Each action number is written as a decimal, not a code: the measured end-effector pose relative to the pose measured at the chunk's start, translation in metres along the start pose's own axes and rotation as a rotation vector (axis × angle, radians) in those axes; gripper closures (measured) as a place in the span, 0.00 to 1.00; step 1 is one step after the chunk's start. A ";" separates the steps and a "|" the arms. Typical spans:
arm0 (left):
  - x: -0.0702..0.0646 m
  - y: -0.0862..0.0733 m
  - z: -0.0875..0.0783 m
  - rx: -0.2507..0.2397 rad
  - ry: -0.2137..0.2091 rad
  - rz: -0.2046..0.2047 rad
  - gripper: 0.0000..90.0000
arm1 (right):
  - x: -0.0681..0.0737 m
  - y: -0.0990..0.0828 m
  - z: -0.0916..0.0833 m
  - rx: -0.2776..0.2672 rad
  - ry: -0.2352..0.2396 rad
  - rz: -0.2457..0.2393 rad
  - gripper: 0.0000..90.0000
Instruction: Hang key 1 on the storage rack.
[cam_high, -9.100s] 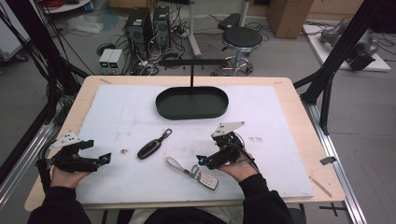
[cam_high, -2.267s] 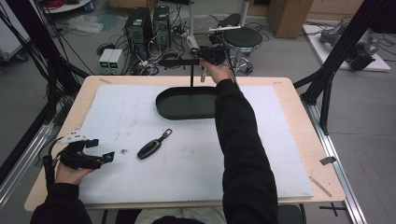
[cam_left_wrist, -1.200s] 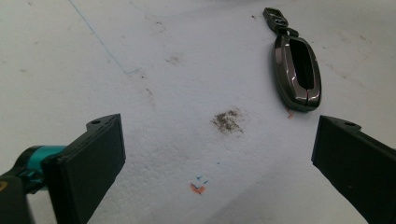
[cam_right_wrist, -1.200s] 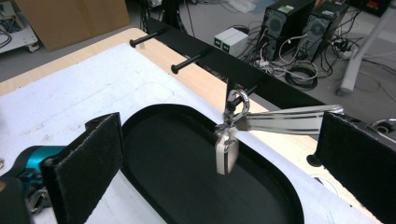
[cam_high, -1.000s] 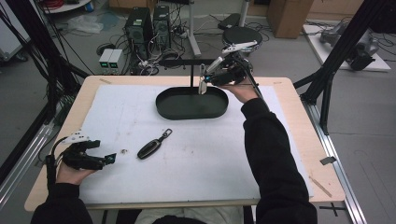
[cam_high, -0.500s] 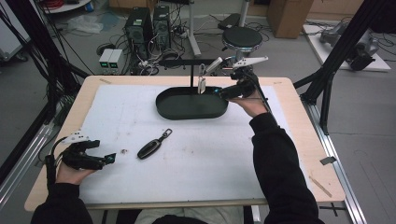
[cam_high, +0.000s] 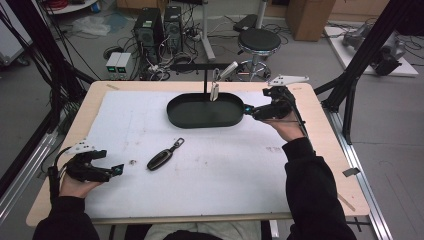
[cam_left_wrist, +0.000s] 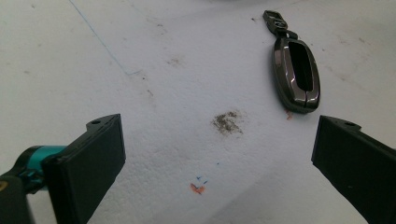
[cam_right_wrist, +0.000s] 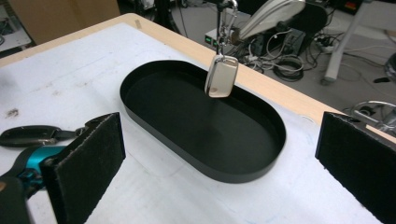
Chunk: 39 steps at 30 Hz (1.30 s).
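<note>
A silver key fob (cam_high: 215, 90) (cam_right_wrist: 221, 77) with a pale strap hangs from the black T-shaped stand (cam_high: 205, 67) over the black oval tray (cam_high: 175, 111) (cam_right_wrist: 261, 168). My right gripper (cam_high: 250, 111) (cam_right_wrist: 219, 177) is open just right of the tray, with nothing between its jaws. A dark key fob (cam_high: 160, 159) (cam_left_wrist: 296, 74) with a ring lies flat on the white mat. My left gripper (cam_high: 116, 171) (cam_left_wrist: 219, 172) rests open at the near left, short of that fob, holding nothing.
The white mat (cam_high: 225, 165) covers a wooden table (cam_high: 320, 150). A small dark smudge (cam_high: 132, 161) (cam_left_wrist: 226, 122) marks the mat between the left gripper and the dark fob. Behind the table are a stool (cam_high: 259, 40), computer towers (cam_high: 155, 25) and cables.
The right arm carried the silver fob from the near mat up to the stand, hung it there, let go and drew back to the tray's right end. The left gripper has not moved.
</note>
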<state>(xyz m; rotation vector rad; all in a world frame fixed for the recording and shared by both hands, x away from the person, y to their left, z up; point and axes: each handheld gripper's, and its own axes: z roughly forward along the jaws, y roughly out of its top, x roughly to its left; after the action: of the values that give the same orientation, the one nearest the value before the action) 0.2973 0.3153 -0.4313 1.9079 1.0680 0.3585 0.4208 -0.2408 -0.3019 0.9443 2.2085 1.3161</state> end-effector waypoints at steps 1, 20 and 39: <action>0.000 0.000 0.000 0.000 -0.001 -0.001 0.04 | -0.001 -0.002 -0.002 -0.002 -0.004 -0.002 0.01; 0.000 0.000 0.001 0.004 -0.003 -0.005 0.04 | 0.006 -0.051 -0.014 -0.017 0.027 0.060 0.01; -0.001 0.000 -0.001 -0.001 -0.006 -0.010 0.04 | 0.019 -0.090 -0.021 0.012 0.004 0.028 0.01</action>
<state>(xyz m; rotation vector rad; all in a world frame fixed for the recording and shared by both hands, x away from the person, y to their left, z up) 0.2967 0.3151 -0.4307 1.9006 1.0730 0.3477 0.3632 -0.2700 -0.3711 0.9813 2.2159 1.3198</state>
